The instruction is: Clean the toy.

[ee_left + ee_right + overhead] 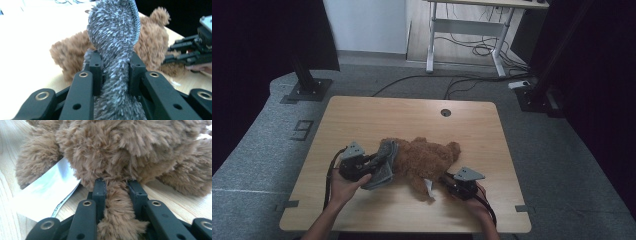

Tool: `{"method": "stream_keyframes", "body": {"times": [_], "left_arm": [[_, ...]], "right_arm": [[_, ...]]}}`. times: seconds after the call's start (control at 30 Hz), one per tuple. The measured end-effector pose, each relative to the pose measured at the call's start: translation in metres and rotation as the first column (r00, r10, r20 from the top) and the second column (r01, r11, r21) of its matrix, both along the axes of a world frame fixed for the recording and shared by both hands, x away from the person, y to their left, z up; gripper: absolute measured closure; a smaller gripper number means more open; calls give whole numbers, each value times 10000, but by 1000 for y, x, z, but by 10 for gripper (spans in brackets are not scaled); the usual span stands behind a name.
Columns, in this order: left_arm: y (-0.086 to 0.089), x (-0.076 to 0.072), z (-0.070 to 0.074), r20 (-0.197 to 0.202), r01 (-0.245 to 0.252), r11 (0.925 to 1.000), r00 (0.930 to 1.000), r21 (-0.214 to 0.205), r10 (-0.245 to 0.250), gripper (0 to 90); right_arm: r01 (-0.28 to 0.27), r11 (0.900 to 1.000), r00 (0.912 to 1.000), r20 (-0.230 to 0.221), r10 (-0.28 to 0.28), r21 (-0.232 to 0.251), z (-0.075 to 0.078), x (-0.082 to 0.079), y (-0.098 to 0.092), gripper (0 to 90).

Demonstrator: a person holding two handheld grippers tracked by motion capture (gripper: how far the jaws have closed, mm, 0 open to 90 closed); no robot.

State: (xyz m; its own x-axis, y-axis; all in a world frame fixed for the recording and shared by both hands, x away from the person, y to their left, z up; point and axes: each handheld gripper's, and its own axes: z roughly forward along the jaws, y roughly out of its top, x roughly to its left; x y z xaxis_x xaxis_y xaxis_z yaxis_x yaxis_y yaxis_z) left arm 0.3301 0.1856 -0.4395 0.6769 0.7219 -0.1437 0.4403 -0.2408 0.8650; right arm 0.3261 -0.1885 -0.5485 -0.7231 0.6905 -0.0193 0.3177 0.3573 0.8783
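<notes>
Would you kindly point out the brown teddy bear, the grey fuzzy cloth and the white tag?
brown teddy bear [429, 157], high view, on its body.
grey fuzzy cloth [113, 35], left gripper view, on its pile.
white tag [47, 188], right gripper view, on its middle.

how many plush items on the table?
2. A brown teddy lying mid-table, gripped by the right gripper; a grey furry cloth at the teddy's left, clamped in the left gripper. More could hide underneath.
</notes>
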Motion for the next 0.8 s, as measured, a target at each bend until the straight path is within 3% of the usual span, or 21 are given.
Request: {"method": "stream_keyframes", "body": {"times": [0.13, 0.23, 0.47, 0.63, 0.8], "left_arm": [[-4, 12, 11, 141, -73, 10000, 9999, 56, 72, 704], [-14, 26, 17, -14, 146, 9999, 9999, -49, -146, 705], [-52, 55, 27, 17, 256, 9970, 9997, 736, -258, 703], [-57, 65, 16, -498, 357, 9942, 9983, 1018, -307, 704], [-51, 63, -3, -821, 492, 9958, 9957, 774, -429, 714]], "right_arm": [[-28, 10000, 10000, 27, 28, -21, 0, 0, 0, 715], [-33, 10000, 10000, 20, 33, 7, 0, 0, 0, 715], [-64, 10000, 10000, 65, 65, -49, 0, 0, -1, 714], [-84, 10000, 9999, 61, 84, -20, 0, -1, -1, 714], [-126, 9999, 9999, 62, 126, 10, 0, -1, -2, 694]]}}
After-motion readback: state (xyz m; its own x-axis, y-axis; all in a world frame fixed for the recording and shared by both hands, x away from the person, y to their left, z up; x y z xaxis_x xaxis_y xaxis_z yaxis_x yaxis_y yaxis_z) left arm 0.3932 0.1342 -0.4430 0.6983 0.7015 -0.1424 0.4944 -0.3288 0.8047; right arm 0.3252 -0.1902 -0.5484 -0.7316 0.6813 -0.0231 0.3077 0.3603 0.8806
